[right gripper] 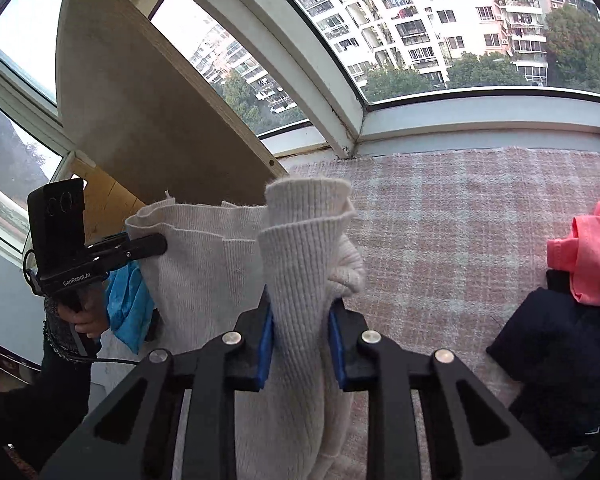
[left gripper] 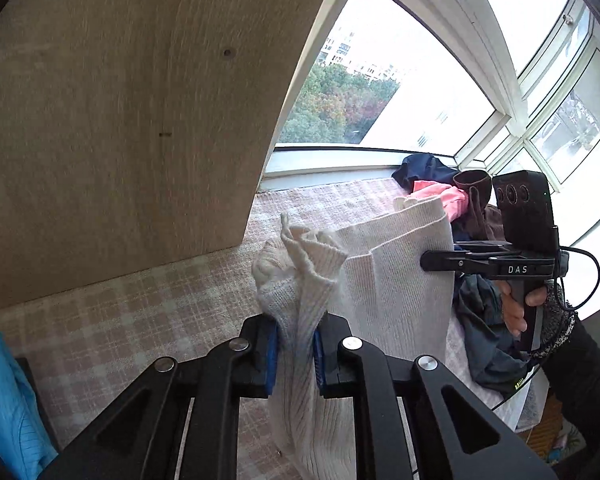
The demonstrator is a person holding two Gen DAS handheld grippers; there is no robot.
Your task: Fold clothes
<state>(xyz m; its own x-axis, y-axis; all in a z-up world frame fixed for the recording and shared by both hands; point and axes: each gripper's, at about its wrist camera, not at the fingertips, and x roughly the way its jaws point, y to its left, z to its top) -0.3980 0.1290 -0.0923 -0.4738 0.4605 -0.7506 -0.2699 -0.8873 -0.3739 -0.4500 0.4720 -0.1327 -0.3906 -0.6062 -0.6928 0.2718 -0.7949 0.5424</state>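
A cream knitted garment hangs lifted above the pink checked cloth, stretched between both grippers. My left gripper is shut on a bunched ribbed edge of it, between its blue pads. My right gripper is shut on another ribbed edge of the garment. In the left wrist view the right gripper pinches the garment's far side, with a hand on its handle. In the right wrist view the left gripper pinches the opposite side.
A pink checked cloth covers the ledge under the window. A pile of clothes lies at the right: a pink piece, a dark navy one and a brown one. A wooden panel stands left. A blue cloth lies lower left.
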